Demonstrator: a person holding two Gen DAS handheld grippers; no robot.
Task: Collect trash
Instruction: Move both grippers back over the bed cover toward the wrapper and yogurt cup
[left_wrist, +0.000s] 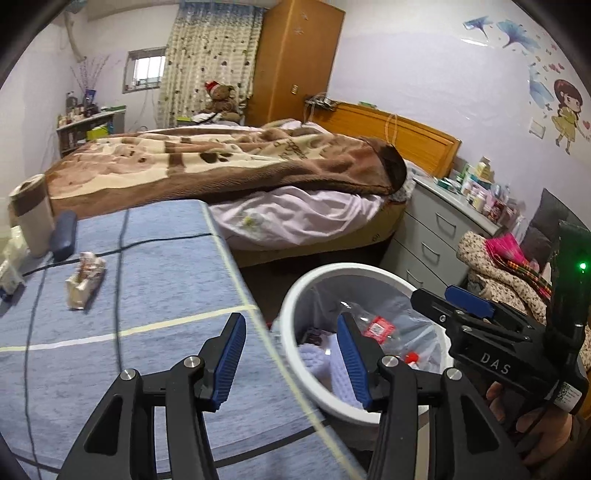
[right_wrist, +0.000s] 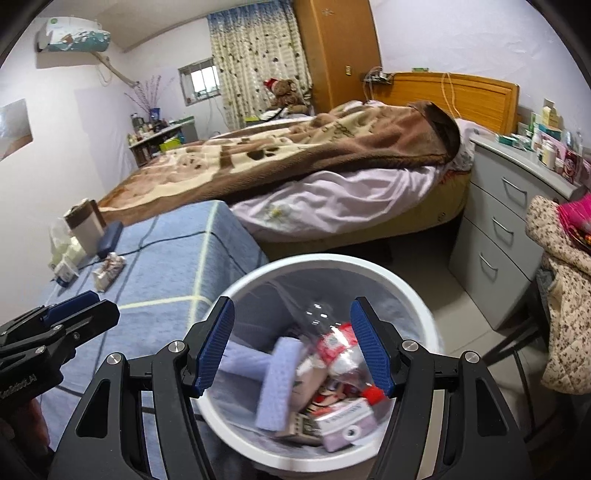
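Blue checked cloth (left_wrist: 155, 280) covered the table filling the lower left of both views. At the far left of the left wrist view stood a beige tumbler (left_wrist: 31, 218) with a dark case (left_wrist: 63, 235) beside it; right of these, a crumpled wrapper (left_wrist: 85, 280) lay on the cloth, apart from both grippers. At lower centre the left gripper (left_wrist: 291, 360) was spread wide and held nothing, straddling the table edge and the rim of the white bin (left_wrist: 295, 295). Inside the bin lay a clear plastic bottle (left_wrist: 384, 332) with a red label. At lower right the right gripper (left_wrist: 439, 301) hung above the bin. In the right wrist view its fingers (right_wrist: 218, 345) stood wide apart over the bin's mouth, holding nothing; a pale blue sponge (right_wrist: 277, 384) and cartons lay below.
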